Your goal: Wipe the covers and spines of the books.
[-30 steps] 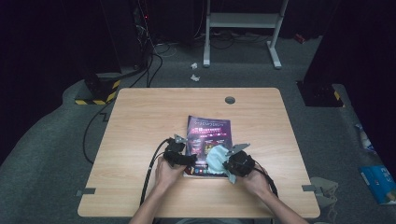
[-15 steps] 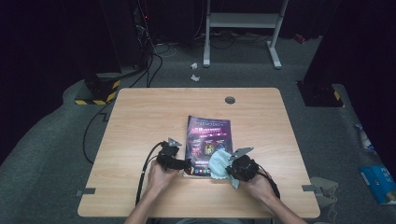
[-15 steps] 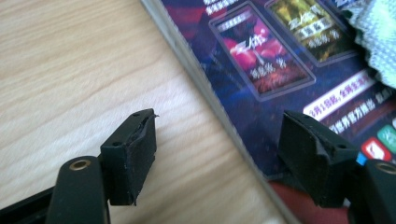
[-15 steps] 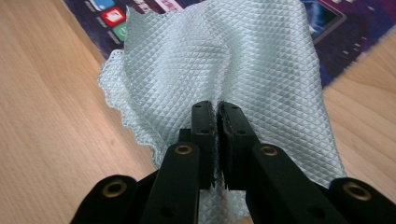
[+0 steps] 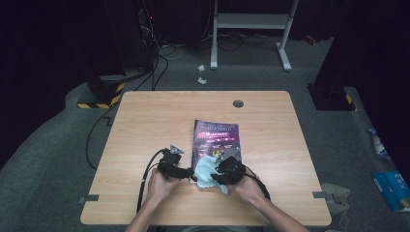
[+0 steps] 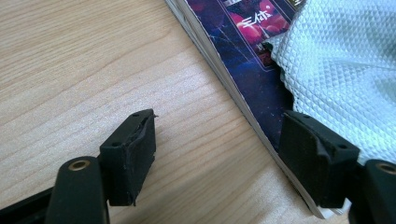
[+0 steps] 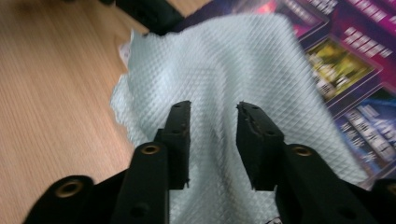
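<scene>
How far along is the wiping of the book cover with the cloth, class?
Done: the cloth already lies on the near end of the book. In hand: the right tongs press down on the cloth with a narrow gap between the jaws, while the left tongs stand open across the book's near corner, one jaw on the table. Left: the far part of the cover looks uncovered, so probably most wiping remains.

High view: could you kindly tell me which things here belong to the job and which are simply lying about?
In use:
- cloth
- book
- left claw
- right claw

Lying about:
- paper scraps on the floor
- blue packet
</scene>
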{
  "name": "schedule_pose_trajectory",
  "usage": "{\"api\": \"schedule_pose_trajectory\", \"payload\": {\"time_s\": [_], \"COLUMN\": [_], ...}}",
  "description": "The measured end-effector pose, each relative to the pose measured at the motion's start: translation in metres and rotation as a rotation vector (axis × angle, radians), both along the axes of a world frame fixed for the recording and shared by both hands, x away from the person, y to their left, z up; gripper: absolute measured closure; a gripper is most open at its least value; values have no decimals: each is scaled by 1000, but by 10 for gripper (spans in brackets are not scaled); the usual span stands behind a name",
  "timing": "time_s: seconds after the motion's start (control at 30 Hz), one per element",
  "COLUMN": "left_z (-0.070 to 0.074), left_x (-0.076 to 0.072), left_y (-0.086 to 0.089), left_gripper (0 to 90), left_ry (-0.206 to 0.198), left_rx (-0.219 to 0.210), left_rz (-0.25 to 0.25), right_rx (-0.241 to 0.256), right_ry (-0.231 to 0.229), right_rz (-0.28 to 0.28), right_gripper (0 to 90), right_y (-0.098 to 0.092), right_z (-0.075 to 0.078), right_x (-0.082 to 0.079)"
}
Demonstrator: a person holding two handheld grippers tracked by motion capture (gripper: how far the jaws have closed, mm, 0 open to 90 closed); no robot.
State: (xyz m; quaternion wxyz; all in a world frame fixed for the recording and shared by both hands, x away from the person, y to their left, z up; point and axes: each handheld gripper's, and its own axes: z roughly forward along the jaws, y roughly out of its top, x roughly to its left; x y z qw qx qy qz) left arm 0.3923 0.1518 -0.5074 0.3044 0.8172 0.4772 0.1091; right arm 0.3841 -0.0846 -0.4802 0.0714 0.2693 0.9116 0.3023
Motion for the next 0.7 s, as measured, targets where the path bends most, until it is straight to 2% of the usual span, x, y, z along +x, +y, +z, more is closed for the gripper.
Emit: {"api": "schedule_pose_trajectory", "payload": {"time_s": [0.03, 0.17, 0.23, 0.33, 0.43, 0.47, 0.57, 0.6, 0.7], "left_z": [0, 1, 1, 2, 2, 3, 4, 4, 9], "left_x": [0, -2, -2, -5, -5, -5, -1, -1, 5], "left_y": [0, 1, 2, 1, 2, 3, 11, 11, 16], "left_gripper": [274, 274, 274, 281, 291, 296, 298, 299, 309], "left_ry": [2, 13, 18, 6, 10, 11, 42, 42, 23], "left_rx": [1, 4, 11, 66, 76, 86, 31, 31, -30], "left_rz": [-2, -8, -11, -20, -18, -16, 16, 16, 35], "right_rx": [-1, -30, -37, -51, -63, -76, -82, -82, -79], "right_ry": [-12, 2, 23, 12, 3, -9, -10, -10, -8], "right_rz": [-2, -12, -8, 12, 35, 59, 76, 76, 105], "right_gripper": [582, 565, 624, 747, 797, 818, 831, 831, 841], "right_y": [1, 13, 20, 30, 40, 49, 55, 55, 55], "right_z": [1, -4, -11, -12, -12, -12, -11, -11, -11], "right_x": [1, 8, 12, 10, 8, 6, 4, 4, 1]}}
